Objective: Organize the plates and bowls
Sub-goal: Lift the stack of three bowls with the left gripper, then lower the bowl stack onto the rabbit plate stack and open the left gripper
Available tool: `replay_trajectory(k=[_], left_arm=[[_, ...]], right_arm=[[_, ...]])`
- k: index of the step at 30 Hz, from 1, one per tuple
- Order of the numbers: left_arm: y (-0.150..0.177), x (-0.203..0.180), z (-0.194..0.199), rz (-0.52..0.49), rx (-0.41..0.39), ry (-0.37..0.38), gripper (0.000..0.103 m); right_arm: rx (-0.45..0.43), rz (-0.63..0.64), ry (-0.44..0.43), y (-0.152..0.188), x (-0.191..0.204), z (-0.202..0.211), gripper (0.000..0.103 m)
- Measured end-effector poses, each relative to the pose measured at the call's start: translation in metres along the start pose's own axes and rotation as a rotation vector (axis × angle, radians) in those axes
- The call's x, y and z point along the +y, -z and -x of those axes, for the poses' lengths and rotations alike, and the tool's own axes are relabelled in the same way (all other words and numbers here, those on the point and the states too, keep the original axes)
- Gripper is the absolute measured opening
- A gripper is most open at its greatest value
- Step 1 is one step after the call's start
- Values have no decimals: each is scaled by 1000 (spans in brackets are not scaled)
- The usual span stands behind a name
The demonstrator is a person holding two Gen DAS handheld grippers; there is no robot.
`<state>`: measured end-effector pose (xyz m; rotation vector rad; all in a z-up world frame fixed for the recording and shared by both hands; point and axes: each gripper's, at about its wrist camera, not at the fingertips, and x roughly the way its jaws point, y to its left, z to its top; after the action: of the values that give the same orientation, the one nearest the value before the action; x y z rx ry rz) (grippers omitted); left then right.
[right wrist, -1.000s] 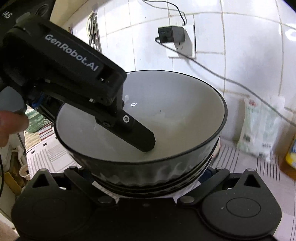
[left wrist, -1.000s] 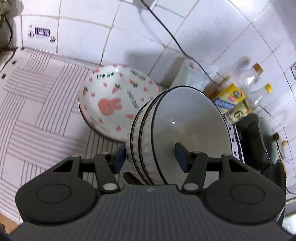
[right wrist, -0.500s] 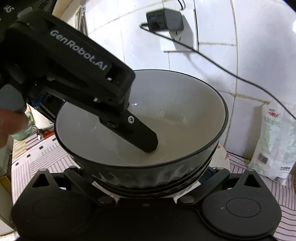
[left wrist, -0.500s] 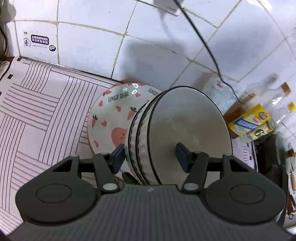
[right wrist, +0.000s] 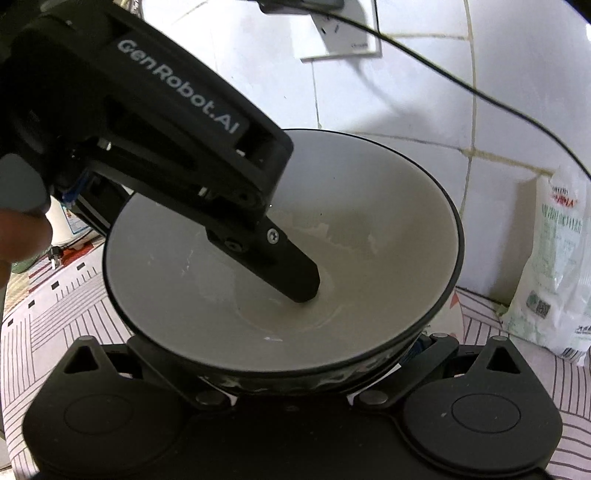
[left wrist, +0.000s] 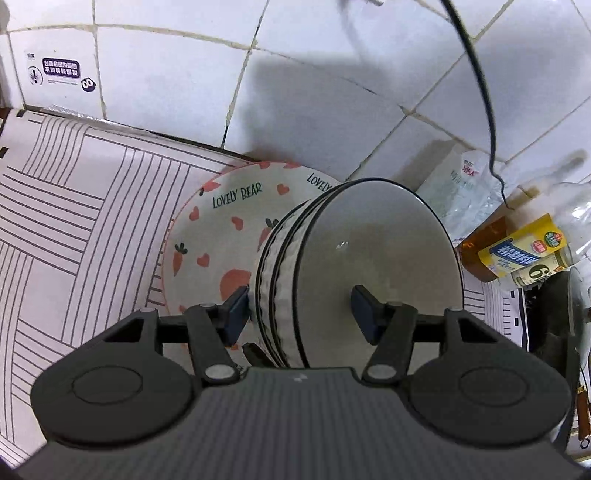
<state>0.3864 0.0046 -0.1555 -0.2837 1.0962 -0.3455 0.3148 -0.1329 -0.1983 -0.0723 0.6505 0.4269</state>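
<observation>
A stack of grey bowls (left wrist: 376, 258) with black rims is held on edge by my left gripper (left wrist: 299, 310), one finger inside the top bowl and one against the underside. In the right wrist view the same stack (right wrist: 258, 295) fills the middle, with the left gripper's finger (right wrist: 291, 273) inside it. My right gripper (right wrist: 284, 373) sits under the stack, its fingers spread around the base; the tips are hidden. A white plate (left wrist: 221, 229) with carrots, hearts and "LOVELY BEAR" lies on the counter behind the stack, by the wall.
A striped mat (left wrist: 74, 206) covers the counter. The tiled wall (left wrist: 295, 92) is close behind, with a socket (right wrist: 343, 33) and black cable (left wrist: 484, 92). A white bag (right wrist: 554, 266), bottles (left wrist: 524, 251) and a dark pot (left wrist: 557, 314) stand at the right.
Both grippers and the bowl stack have moved toward the wall and over the carrot plate, which is now more covered. The grip has not changed.
</observation>
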Motion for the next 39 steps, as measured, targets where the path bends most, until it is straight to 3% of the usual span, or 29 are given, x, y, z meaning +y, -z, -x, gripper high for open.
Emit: replay_trajectory(k=[20, 25, 31, 39], left_arm=[[-6, 10, -22, 124, 16, 17, 59], [-6, 3, -18, 92, -10, -28, 59], [-2, -14, -3, 42, -24, -123, 68], [16, -29, 37, -61, -106, -216, 75]], right_arm=[[41, 5, 14, -3, 10, -5, 103], [63, 17, 40, -9, 16, -12, 103], [191, 73, 160, -20, 43, -8, 103], [159, -65, 169, -20, 50, 50, 103]])
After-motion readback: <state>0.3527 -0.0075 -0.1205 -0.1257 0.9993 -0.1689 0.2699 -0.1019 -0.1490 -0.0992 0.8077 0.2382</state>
